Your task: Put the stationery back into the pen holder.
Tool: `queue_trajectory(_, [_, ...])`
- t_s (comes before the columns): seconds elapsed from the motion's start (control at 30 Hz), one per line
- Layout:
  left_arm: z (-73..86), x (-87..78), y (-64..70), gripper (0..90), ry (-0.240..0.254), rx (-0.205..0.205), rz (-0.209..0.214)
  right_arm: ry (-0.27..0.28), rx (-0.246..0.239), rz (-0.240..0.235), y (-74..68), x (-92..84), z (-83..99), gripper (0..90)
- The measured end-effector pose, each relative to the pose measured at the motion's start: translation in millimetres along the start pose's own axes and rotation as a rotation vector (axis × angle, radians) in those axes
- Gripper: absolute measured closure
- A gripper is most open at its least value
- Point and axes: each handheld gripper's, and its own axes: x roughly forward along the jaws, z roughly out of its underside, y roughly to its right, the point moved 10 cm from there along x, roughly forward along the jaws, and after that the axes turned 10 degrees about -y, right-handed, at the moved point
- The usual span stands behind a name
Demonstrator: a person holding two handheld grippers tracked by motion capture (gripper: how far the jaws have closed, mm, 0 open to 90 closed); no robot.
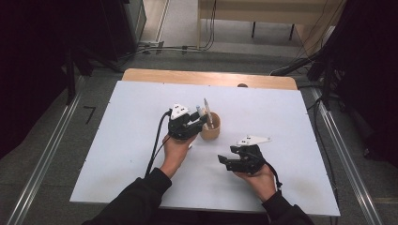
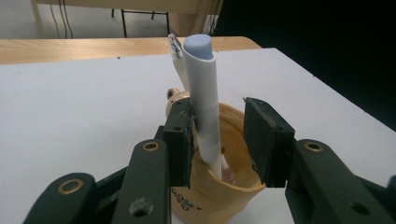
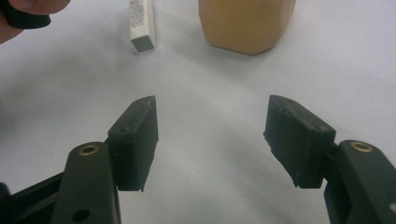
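A tan cup [image 1: 212,131] stands near the middle of the white tabletop [image 1: 136,117]. In the left gripper view a white marker with a pale blue cap [image 2: 203,79] stands tilted in the cup [image 2: 219,198], and a thinner pen with a clear tip [image 2: 175,47] stands behind it. My left gripper [image 2: 219,109] is open around the cup's rim; the marker leans against the left pad [image 2: 180,140] and the right pad stands clear of it. My right gripper [image 3: 212,102] hovers low over bare table, open with nothing between its fingers, pointing toward the cup [image 3: 245,23].
A small white bar-shaped object [image 3: 141,23] lies on the table left of the cup in the right gripper view. Beyond the white top runs a wooden table edge [image 1: 206,77]. Dark curtains, cables and floor rails surround the table.
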Motion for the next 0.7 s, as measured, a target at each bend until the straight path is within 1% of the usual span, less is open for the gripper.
queue_trajectory(0.07, [-0.5, -1.0, -2.0, 58.2, 0.003, -0.006, -0.010, 0.001, 0.001, 0.000, 0.0, -0.1, -0.1, 33.4])
queue_trajectory(0.1, [-1.0, -1.5, -3.1, 55.1, 0.006, -0.009, -0.018, 0.001, 0.001, 0.000, -0.1, -0.2, -0.1, 33.5])
queue_trajectory(0.13, [-1.4, -2.0, -4.4, 53.7, 0.007, -0.010, -0.024, 0.001, 0.001, 0.000, -0.2, -0.2, -0.2, 33.4])
queue_trajectory(0.2, [-2.1, -3.1, -5.5, 51.2, 0.010, -0.016, -0.026, 0.002, 0.001, 0.000, -0.2, -0.3, -0.3, 33.5])
queue_trajectory(0.27, [-2.0, -4.3, -6.3, 50.9, 0.010, -0.018, -0.032, 0.003, 0.002, 0.000, -0.2, -0.4, -0.4, 33.5])
queue_trajectory(0.3, [-1.9, -4.9, -6.5, 48.2, 0.008, -0.018, -0.033, 0.002, 0.003, 0.001, -0.2, -0.6, -0.4, 33.5])
queue_trajectory(0.37, [-1.1, -7.1, -6.9, 47.2, 0.004, -0.016, -0.033, 0.003, 0.003, 0.002, -0.2, -0.8, -0.4, 33.4])
queue_trajectory(0.43, [-0.4, -9.8, -8.1, 44.4, 0.003, -0.018, -0.035, 0.004, 0.005, 0.002, -0.2, -1.2, -0.4, 33.4])
queue_trajectory(0.5, [0.1, -13.5, -9.7, 44.2, 0.003, -0.025, -0.035, 0.007, 0.006, 0.003, 0.1, -1.4, -0.6, 33.1])
queue_trajectory(0.57, [0.5, -17.3, -12.3, 43.9, 0.001, -0.044, -0.031, 0.007, 0.007, 0.005, 0.3, -1.4, -0.7, 31.9])
queue_trajectory(0.6, [0.6, -19.0, -13.7, 41.6, -0.001, -0.054, -0.033, 0.007, 0.010, 0.004, 0.1, -1.3, -0.8, 31.0])
queue_trajectory(0.7, [1.8, -25.3, -16.8, 36.4, 0.000, -0.051, -0.050, 0.010, 0.006, 0.002, -0.7, -1.5, -1.0, 29.6])
